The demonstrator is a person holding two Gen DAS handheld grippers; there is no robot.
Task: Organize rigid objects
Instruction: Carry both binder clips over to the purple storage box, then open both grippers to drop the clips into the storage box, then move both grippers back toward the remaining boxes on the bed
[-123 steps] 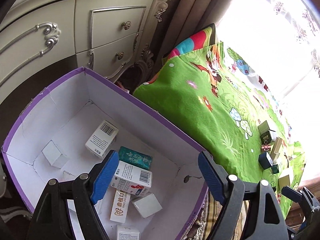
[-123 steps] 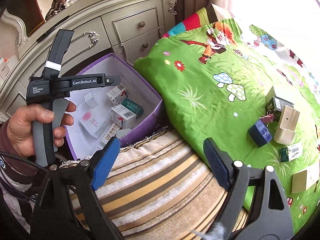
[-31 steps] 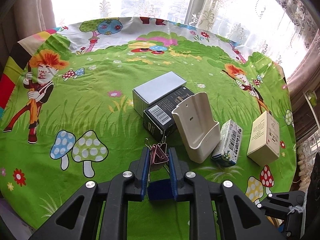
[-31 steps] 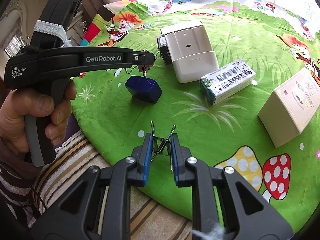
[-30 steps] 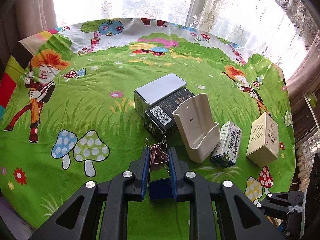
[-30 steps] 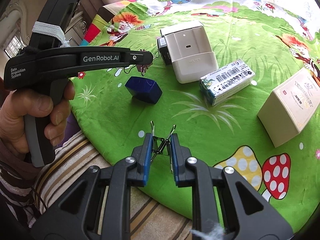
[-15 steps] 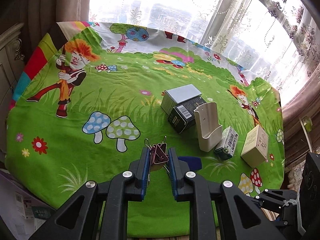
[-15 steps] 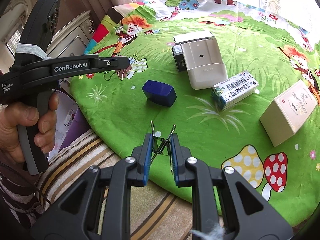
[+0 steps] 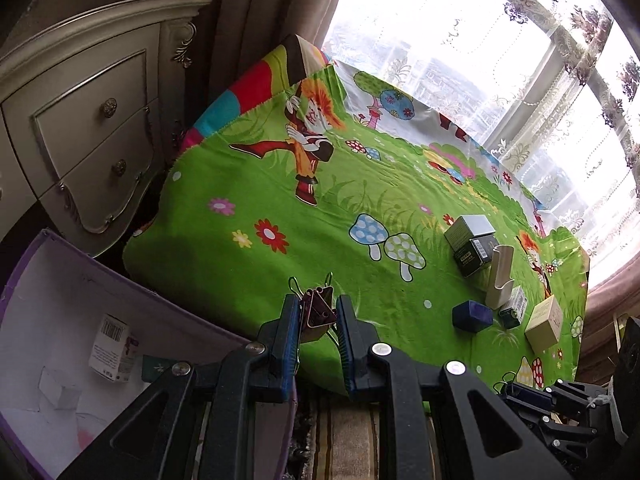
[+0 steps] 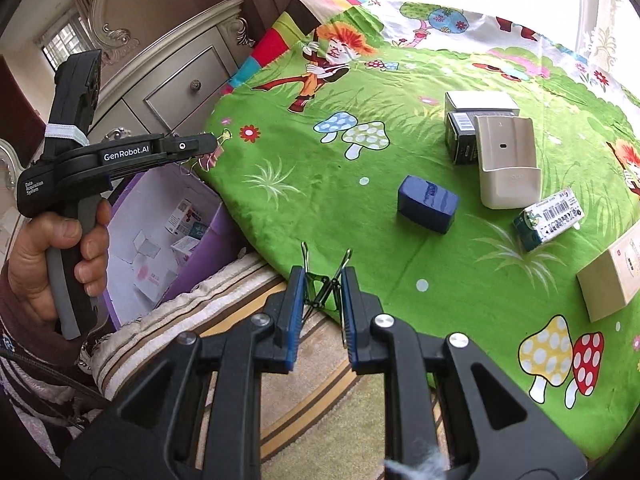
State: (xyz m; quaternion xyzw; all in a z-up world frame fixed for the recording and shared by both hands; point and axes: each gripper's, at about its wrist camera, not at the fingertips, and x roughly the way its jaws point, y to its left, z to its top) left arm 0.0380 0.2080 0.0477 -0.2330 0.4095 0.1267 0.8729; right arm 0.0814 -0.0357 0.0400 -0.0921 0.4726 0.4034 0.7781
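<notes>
I have swung my left gripper (image 9: 318, 334), clamped on a pink binder clip (image 9: 319, 307), off the green blanket (image 9: 280, 272) toward the purple box (image 9: 168, 320), while my right gripper (image 10: 320, 314) pinches a green binder clip (image 10: 322, 286), so both drops come next

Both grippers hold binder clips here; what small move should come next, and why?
Probably carry the left gripper on over the purple box and release: its pink binder clip hangs just short of the rim, and boxes already lie inside.
</notes>
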